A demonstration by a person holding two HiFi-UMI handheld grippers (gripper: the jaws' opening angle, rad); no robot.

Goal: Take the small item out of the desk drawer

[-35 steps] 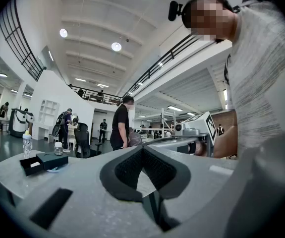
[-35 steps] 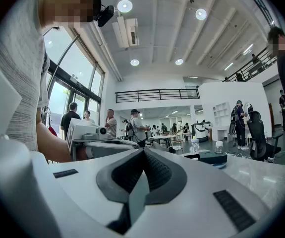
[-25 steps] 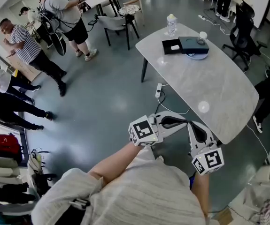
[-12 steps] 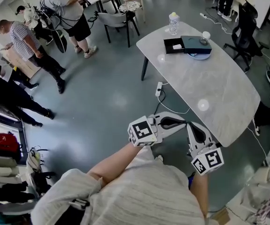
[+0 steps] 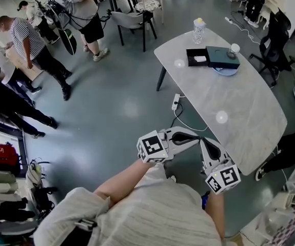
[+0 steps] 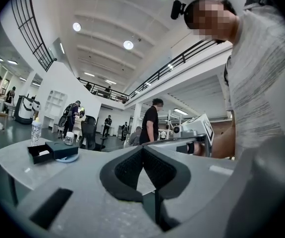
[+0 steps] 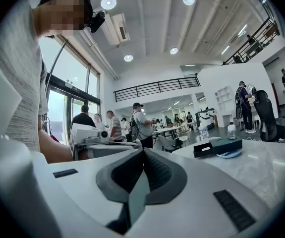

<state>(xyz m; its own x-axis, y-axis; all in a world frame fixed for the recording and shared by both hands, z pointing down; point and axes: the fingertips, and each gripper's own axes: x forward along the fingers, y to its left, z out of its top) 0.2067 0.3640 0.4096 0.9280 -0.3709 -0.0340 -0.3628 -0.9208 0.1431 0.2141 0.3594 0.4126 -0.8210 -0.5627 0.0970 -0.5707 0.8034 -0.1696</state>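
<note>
Approach step. Left claw (image 6: 142, 150) and right claw (image 7: 143, 152) are pressed together, empty, well apart from open drawer (image 5: 197, 58) on surface (image 5: 234, 106); spreading needed over its white item (image 5: 200, 59).

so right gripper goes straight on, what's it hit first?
Probably the left gripper, its tip just left of the right gripper's shut jaws; missing that, open air beside the table.
</note>
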